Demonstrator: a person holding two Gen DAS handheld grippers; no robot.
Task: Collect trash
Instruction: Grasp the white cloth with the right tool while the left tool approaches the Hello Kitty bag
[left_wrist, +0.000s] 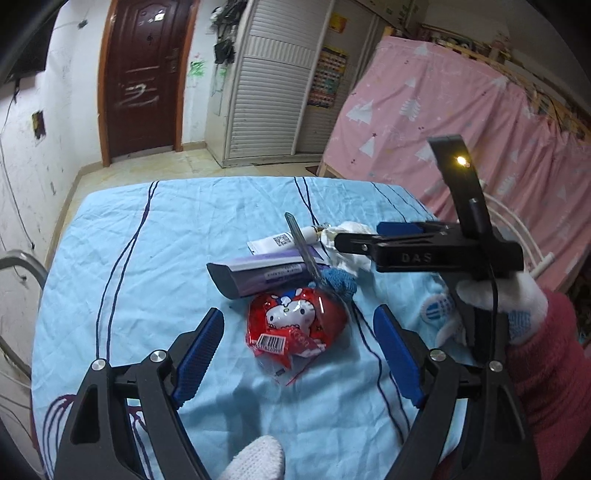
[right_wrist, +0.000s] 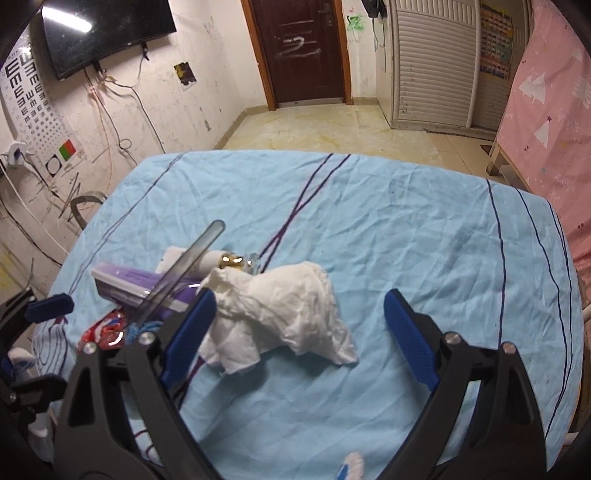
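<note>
A red Hello Kitty snack wrapper (left_wrist: 295, 325) lies on the blue cloth between the open fingers of my left gripper (left_wrist: 301, 354). Behind it lie a purple box (left_wrist: 258, 277), a clear plastic strip (left_wrist: 304, 247), a white tube with a gold cap (left_wrist: 306, 233) and a crumpled white tissue (left_wrist: 351, 254). In the right wrist view the tissue (right_wrist: 284, 310) lies between the open fingers of my right gripper (right_wrist: 299, 339), touching the left finger. The purple box (right_wrist: 140, 284), the strip (right_wrist: 181, 273) and the red wrapper (right_wrist: 105, 328) sit to its left. The right gripper also shows in the left wrist view (left_wrist: 369, 240).
The table wears a light blue cloth with dark lines (right_wrist: 406, 240). A pink curtain (left_wrist: 461, 129) hangs at the right. A metal chair frame (left_wrist: 18, 266) stands at the left. A door (right_wrist: 299, 48) and a tiled floor lie beyond.
</note>
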